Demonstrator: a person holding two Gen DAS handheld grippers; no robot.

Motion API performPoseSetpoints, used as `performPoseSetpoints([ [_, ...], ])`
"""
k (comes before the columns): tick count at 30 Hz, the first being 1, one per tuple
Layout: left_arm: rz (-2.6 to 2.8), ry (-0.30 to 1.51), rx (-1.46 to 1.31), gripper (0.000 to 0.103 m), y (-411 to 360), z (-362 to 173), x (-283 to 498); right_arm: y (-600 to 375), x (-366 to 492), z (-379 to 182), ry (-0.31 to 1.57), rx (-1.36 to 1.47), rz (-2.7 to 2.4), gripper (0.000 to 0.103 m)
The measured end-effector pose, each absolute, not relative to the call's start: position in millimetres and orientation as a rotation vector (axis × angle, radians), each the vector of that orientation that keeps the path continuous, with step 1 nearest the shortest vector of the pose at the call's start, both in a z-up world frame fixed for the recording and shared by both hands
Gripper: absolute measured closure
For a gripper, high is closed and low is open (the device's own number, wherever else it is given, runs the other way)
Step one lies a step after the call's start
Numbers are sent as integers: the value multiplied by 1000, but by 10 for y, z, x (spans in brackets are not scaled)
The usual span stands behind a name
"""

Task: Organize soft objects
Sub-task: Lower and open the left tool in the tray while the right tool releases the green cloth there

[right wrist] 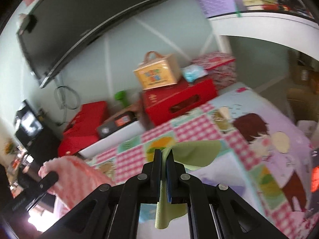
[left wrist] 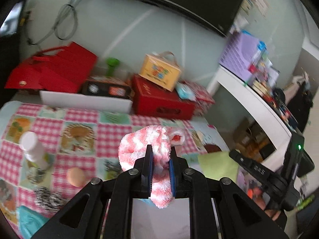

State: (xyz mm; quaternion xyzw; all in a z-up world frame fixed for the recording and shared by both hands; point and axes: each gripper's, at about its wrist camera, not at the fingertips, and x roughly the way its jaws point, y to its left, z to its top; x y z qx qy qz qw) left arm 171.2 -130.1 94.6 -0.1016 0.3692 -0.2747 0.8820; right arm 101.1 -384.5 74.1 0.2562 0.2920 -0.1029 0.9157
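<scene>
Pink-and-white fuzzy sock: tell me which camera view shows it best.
The left wrist view. There the pink-and-white fuzzy sock sits centred, pinched in the left gripper, with its stripes and cuff visible. The right wrist view catches only a blurred part of it at the lower left edge, behind a gripper finger.

- Back of the surface (left wrist: 111, 127) walled off by boxes: white tray (left wrist: 85, 100), red box (left wrist: 163, 101) with a yellow case (left wrist: 159, 71) on top
- Left side crowded: bottle (left wrist: 32, 149), egg (left wrist: 76, 177) and a speckled ball (left wrist: 42, 196) stand close together
- Open cloth lies mid-surface between bottle and sock (left wrist: 147, 149)
- Right end (right wrist: 275, 139) flat and free
- White shelf (left wrist: 255, 99) overhangs beyond the right edge
</scene>
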Motion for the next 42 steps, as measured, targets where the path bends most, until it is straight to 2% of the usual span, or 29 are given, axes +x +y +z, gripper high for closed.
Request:
performPoseSetpoints([
  [11,-654,837,-110,89,-1916,517,1654,-4145,1042,418,703,514,-367,98],
  [24,-607,1049,-160,89,-1952,-95,1921,-4118,1336,-334,983,541,-381,96],
  [36,-589,1137,-129,86,-1997,-253,1945,-4068,1346,-490,1096,487,-433,95],
  [38,-590,1136,-122,84,-1998,-219,1935,-4064,1351,-477,1100,477,-437,90],
  [42,-596,1132,-120,79,-1968,-99,1899,-4042,1341,-412,1093,447,-449,67],
])
